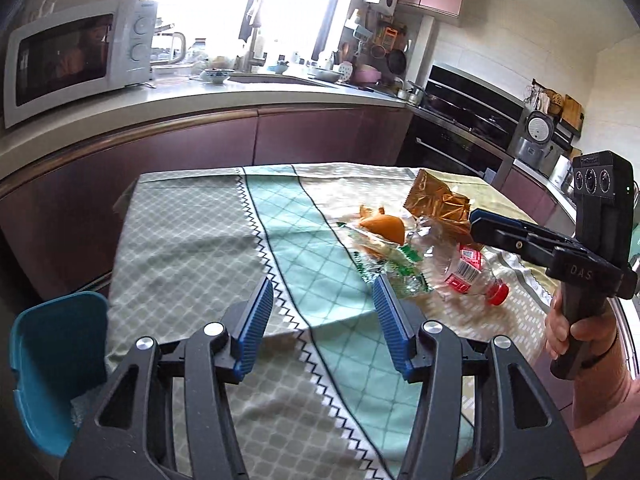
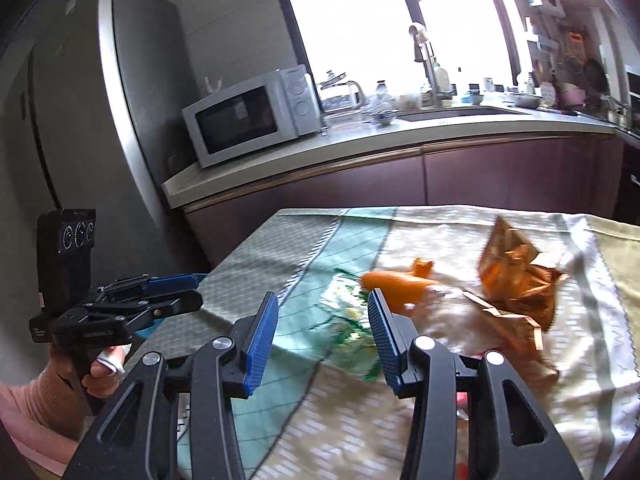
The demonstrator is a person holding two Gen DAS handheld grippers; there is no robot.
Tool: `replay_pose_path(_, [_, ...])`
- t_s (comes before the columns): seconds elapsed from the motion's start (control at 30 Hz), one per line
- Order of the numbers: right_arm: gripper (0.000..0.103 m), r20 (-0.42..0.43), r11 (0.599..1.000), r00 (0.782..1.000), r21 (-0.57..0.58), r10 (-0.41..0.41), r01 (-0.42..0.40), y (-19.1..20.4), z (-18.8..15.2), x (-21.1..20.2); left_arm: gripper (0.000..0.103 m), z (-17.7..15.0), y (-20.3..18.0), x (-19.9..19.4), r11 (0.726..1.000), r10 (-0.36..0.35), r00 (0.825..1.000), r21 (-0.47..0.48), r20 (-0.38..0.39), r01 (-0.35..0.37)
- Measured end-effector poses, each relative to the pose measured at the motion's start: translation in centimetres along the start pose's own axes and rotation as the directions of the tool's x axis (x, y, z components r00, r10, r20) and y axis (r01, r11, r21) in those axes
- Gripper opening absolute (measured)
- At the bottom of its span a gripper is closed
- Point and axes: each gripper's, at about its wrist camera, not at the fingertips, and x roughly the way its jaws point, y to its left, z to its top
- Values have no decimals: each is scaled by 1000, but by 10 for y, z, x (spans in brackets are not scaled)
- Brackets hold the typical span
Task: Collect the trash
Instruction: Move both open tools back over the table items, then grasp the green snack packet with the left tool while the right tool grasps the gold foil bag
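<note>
Both grippers wide apart and empty above the table, ready for a first pick.

Trash heaped at the far right of the tablecloth (image 1: pixel 192 240): orange peel (image 1: pixel 382 227), gold wrapper (image 1: pixel 438 200), crushed bottle (image 1: pixel 468 272), clear-green wrapper (image 1: pixel 404 270). Left gripper (image 1: pixel 323 322) near the teal bin (image 1: pixel 52 372), probably guarding the drop spot; right gripper (image 2: pixel 323 334) aimed at the peel, likely first.

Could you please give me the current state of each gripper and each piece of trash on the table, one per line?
left gripper: open, empty, above the tablecloth.
right gripper: open, empty, over the trash pile.
plastic bottle: lying on its side, red cap on.
orange peel: loose on the clear wrappers.
brown snack bag: crumpled, torn open.
green-printed wrapper: crumpled, flat on the cloth.
teal bin: beside the table; contents not visible.
</note>
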Motion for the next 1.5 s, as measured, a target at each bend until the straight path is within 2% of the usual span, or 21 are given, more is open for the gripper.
replay_pose_path(0.17, [45, 56, 992, 991, 57, -118, 115, -56, 8, -21, 52, 12, -16, 27, 999, -37, 999, -7, -26, 37])
replay_pose_path(0.33, [45, 59, 978, 980, 95, -191, 185, -96, 12, -22, 52, 24, -35, 49, 997, -75, 996, -19, -46, 74])
replay_pose_path(0.53, [45, 23, 970, 977, 121, -214, 210, -126, 10, -12, 54, 35, -43, 74, 992, -113, 989, -70, -93, 106])
replay_pose_path(0.83, [43, -28, 967, 977, 142, -210, 212, -147, 7, 11, 54, 39, -43, 116, 989, -91, 982, -130, -166, 70])
replay_pose_path(0.97, [26, -39, 971, 981, 136, -192, 196, -147, 6, 15, 51, 37, -40, 125, 985, -104, 978, -155, -183, 76])
replay_pose_path(1.03, [22, -40, 972, 981, 137, -190, 193, -148, 5, 16, 40, 36, -39, 129, 982, -115, 974, -168, -193, 83])
replay_pose_path(1.1, [15, -37, 972, 983, 144, -180, 183, -149, 5, 15, 35, 35, -39, 131, 981, -120, 972, -177, -201, 85])
replay_pose_path(1.2, [11, -30, 974, 983, 135, -179, 182, -146, 5, 12, 29, 35, -41, 131, 982, -121, 973, -167, -198, 88])
replay_pose_path(1.23, [11, -27, 975, 984, 134, -176, 178, -145, 6, 11, 18, 35, -42, 130, 982, -124, 973, -165, -196, 92])
replay_pose_path(1.4, [10, 9, 977, 984, 127, -176, 173, -138, 11, 0, 10, 36, -41, 122, 981, -132, 976, -167, -172, 104])
replay_pose_path(1.5, [10, 34, 978, 984, 124, -174, 169, -133, 16, -7, 9, 37, -41, 112, 981, -137, 979, -160, -153, 112])
